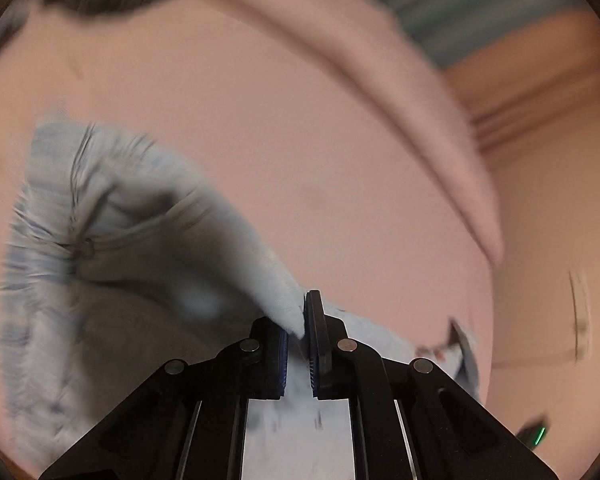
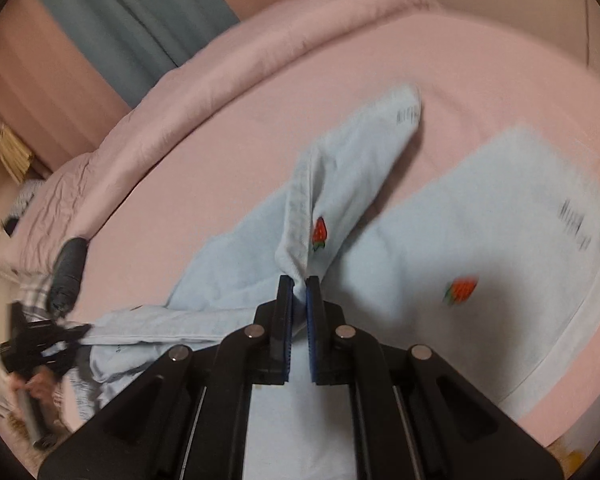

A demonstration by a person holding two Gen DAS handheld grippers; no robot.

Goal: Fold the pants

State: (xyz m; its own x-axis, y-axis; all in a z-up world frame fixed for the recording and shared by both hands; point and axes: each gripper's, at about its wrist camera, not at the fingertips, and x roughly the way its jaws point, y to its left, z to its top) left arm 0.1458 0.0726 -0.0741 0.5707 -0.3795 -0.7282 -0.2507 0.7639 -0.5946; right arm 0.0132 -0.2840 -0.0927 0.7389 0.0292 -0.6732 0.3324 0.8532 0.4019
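Lying across the pink bed sheet [image 2: 480, 80]: soft light blue pants [image 2: 460, 248], spread out in floppy shapes. Showing two little red strawberry patches [image 2: 319, 233] on the fuzzy cloth, one on the flat leg and one on the raised fold. Showing a dark, blurry print near the leg end too.

Pinching a bunched-up fold of the pants, right at the near middle of the sheet: the right gripper [image 2: 299, 280], black with blue ridged pads, clamped tight on the cloth. Pulling the cloth up into a pointy tent shape above the sheet.

Clamping on another edge of the pants [image 1: 112, 248], at the near edge of the sheet [image 1: 300, 120]: the left gripper [image 1: 300, 320], squeezed shut with a thin tip of fleece caught between its pads. Sagging in soft wrinkles to the left of it, with a seam and a gathered waist part, all blurry.

Curving along the far side of the sheet: a puffy pink quilt [image 2: 228, 72], rolled into a long fat ridge. Hanging behind the quilt: a grey-blue curtain [image 2: 140, 12] with straight folds.

Sitting on the left edge of the sheet: a dark rolled thing [image 2: 70, 272], too blurry to name.
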